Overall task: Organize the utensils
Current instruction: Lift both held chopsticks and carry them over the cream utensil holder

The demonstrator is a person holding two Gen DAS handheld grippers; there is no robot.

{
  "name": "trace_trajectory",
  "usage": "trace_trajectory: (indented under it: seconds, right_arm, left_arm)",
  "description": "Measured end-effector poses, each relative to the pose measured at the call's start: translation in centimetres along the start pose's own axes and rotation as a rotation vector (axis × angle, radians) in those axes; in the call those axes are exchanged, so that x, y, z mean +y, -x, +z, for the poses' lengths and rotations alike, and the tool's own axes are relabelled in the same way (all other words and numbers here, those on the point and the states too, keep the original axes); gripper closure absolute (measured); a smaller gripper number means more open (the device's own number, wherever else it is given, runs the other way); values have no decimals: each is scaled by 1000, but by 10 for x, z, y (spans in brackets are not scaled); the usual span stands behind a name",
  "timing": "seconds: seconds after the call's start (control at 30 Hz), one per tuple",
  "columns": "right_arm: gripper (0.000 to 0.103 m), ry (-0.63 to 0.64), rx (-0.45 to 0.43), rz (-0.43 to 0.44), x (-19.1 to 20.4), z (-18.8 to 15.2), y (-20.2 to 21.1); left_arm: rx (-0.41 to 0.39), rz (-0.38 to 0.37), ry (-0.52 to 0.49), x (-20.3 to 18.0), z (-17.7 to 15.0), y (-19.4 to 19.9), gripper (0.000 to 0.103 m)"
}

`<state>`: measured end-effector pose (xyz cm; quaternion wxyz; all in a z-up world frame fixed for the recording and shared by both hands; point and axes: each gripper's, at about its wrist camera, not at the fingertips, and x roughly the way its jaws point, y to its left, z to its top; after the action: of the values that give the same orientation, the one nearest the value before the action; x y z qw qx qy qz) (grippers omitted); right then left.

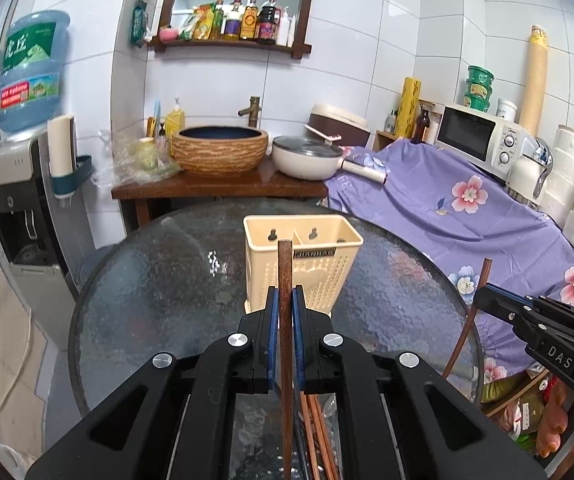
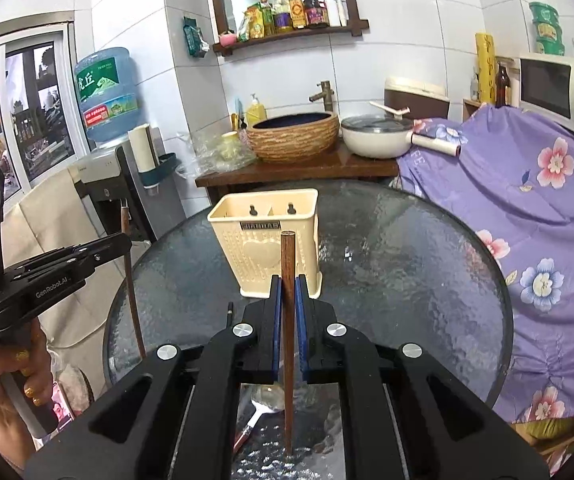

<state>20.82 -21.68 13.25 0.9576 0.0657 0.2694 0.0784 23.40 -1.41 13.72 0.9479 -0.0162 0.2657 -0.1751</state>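
Chopstick [image 1: 285,320] in each gripper [image 1: 286,300]

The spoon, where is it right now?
In the right wrist view, the shiny metal spoon lies on the round glass table, low and just left of the brown wooden chopstick held by the right gripper.

It was a small kitchen corner in a home. The walls [image 1: 367,60] had shiny white tiles. A wooden shelf [image 1: 231,42] held bottles of oil and sauce. Under it sat a round sink bowl [image 1: 219,148] with a tap [image 1: 252,110], and a white pan [image 1: 307,156] beside it. A microwave [image 1: 483,138] and a big blue water jug [image 1: 31,68] were there too. A round glass table [image 1: 159,280] stood in front.
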Motion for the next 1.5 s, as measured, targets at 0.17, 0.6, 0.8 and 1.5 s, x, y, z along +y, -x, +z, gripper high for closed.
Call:
trace_trajectory:
  seconds: [0.17, 0.6, 0.8, 1.5]
  right_arm:
    - [96, 29, -41, 24, 4, 26, 4]
    - [96, 83, -178, 18, 30, 150, -8]
    - [95, 105, -245, -36, 41, 204, -31]
    - [95, 45, -108, -90, 10, 158, -162]
  left_arm:
    - [-58, 9, 4, -3, 22, 3, 96]
    - [-226, 48, 96, 3, 136, -10, 96]
    - [-318, 83, 159, 7, 181, -25, 96]
    - [-231, 156, 171, 27, 136, -135, 97]
